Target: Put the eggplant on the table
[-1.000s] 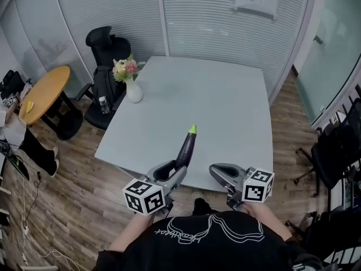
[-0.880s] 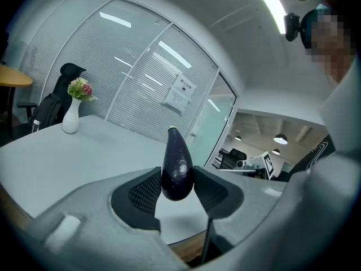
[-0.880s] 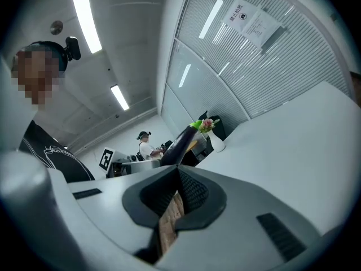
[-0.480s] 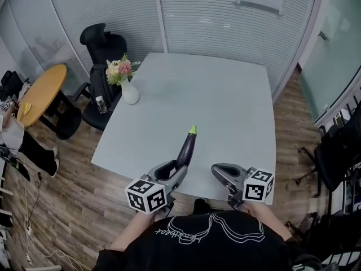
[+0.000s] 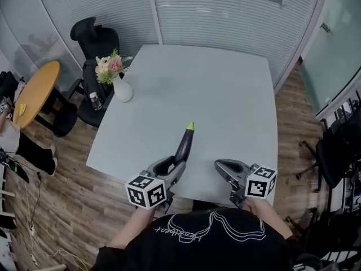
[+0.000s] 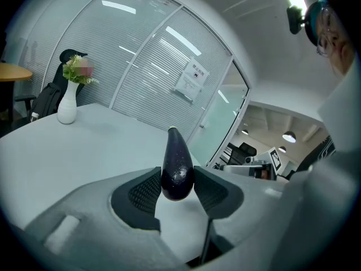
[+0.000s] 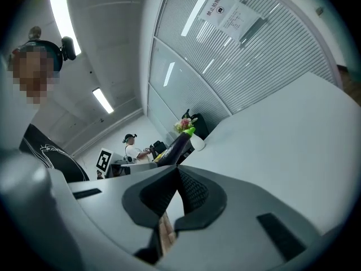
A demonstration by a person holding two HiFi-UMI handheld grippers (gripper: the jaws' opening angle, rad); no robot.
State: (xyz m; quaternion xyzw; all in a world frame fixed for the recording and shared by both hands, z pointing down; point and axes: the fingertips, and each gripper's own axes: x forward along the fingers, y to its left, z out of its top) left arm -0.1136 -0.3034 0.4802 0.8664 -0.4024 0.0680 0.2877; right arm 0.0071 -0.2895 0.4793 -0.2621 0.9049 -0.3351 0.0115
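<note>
A dark purple eggplant (image 5: 184, 144) with a green stem end sticks forward and up out of my left gripper (image 5: 172, 166), which is shut on its thick end. In the left gripper view the eggplant (image 6: 176, 161) sits pinched between both ribbed pads of the left gripper (image 6: 176, 178), above the pale grey table (image 6: 67, 145). My right gripper (image 5: 219, 166) hovers beside it over the table's near edge, shut and empty; its pads meet at the tips in the right gripper view (image 7: 178, 173). The eggplant (image 7: 175, 145) shows there to the left.
The square grey table (image 5: 225, 100) carries a white vase of flowers (image 5: 120, 86) at its far left corner. A black office chair (image 5: 93, 41) and a round wooden table (image 5: 34, 92) stand to the left, another dark chair (image 5: 338, 151) to the right. Glass walls lie behind.
Both grippers have moved forward together and a little lower over the table's near edge. The eggplant stays gripped in the left one; the right one stays shut.
</note>
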